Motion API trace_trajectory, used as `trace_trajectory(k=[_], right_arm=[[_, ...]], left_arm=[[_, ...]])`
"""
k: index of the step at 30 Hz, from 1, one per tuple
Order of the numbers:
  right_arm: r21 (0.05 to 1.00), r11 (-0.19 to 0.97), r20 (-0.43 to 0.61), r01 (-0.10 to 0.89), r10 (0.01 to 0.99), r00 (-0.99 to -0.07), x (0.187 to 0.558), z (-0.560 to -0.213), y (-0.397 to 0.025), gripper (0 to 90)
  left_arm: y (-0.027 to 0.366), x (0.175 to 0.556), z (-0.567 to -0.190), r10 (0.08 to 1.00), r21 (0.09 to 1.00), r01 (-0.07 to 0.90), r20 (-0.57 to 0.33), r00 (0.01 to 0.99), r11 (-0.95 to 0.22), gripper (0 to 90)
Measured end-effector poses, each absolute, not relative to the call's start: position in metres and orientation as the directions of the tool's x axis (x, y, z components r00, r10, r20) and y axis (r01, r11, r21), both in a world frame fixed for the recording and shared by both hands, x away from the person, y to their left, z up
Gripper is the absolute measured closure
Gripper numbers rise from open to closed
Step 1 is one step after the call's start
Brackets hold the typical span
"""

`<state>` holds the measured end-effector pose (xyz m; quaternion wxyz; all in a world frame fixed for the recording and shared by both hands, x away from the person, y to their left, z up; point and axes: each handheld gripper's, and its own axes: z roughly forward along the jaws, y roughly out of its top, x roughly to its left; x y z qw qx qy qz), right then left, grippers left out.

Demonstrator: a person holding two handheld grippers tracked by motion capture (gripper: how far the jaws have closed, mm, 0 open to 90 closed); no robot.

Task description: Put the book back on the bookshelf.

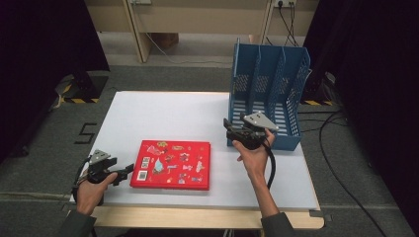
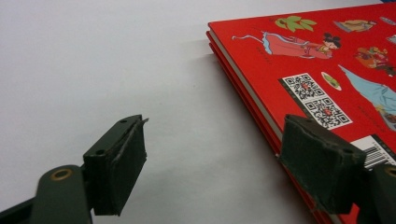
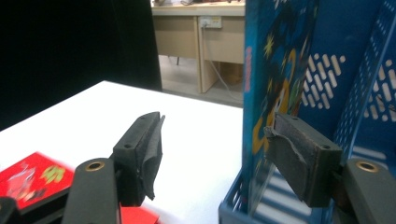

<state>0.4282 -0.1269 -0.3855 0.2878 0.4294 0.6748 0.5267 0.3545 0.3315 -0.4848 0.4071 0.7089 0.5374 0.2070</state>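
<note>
My left tongs [image 2: 210, 163] gape by the red book [image 1: 171, 164]; right tongs [image 3: 224, 158] gape at the blue rack [image 1: 267, 94]'s nine-o'clock wall, risking a nudge.

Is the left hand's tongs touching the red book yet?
Cannot tell. In the left gripper view the open left tongs reach the red book; one pad overlaps its edge, but no clear contact or gap shows.
</note>
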Motion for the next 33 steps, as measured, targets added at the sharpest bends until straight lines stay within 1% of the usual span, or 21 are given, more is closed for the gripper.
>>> trace_trajectory(k=[3, 11, 14, 16, 22, 25, 33], right_arm=[[0.956, 0.079, 0.069, 0.282, 0.875, -0.479, 0.418, -0.390, -0.129, 33.4], [0.933, 0.122, 0.081, 0.340, 0.847, -0.525, 0.394, -0.415, -0.124, 29.5], [0.917, 0.108, 0.130, 0.384, 0.830, -0.543, 0.389, -0.425, -0.120, 28.9], [0.905, 0.117, 0.144, 0.408, 0.820, -0.555, 0.386, -0.431, -0.118, 28.9], [0.896, 0.182, 0.094, 0.406, 0.814, -0.573, 0.376, -0.439, -0.112, 29.1], [0.890, 0.191, 0.094, 0.414, 0.811, -0.577, 0.373, -0.440, -0.110, 29.4], [0.873, 0.203, 0.113, 0.444, 0.800, -0.589, 0.368, -0.450, -0.110, 29.5]], left_arm=[[0.332, 0.354, -0.484, 0.928, 0.806, 0.588, -0.168, 0.332, -0.064, 20.2], [0.329, 0.352, -0.482, 0.920, 0.814, 0.578, -0.180, 0.349, -0.060, 21.9], [0.326, 0.350, -0.481, 0.907, 0.817, 0.573, -0.194, 0.373, -0.061, 25.0], [0.324, 0.350, -0.482, 0.899, 0.815, 0.576, -0.208, 0.385, -0.058, 27.2], [0.318, 0.348, -0.482, 0.870, 0.808, 0.588, -0.253, 0.422, -0.050, 32.5], [0.316, 0.347, -0.482, 0.851, 0.801, 0.597, -0.288, 0.438, -0.036, 34.9], [0.308, 0.344, -0.482, 0.816, 0.786, 0.616, -0.327, 0.476, -0.044, 41.0]])
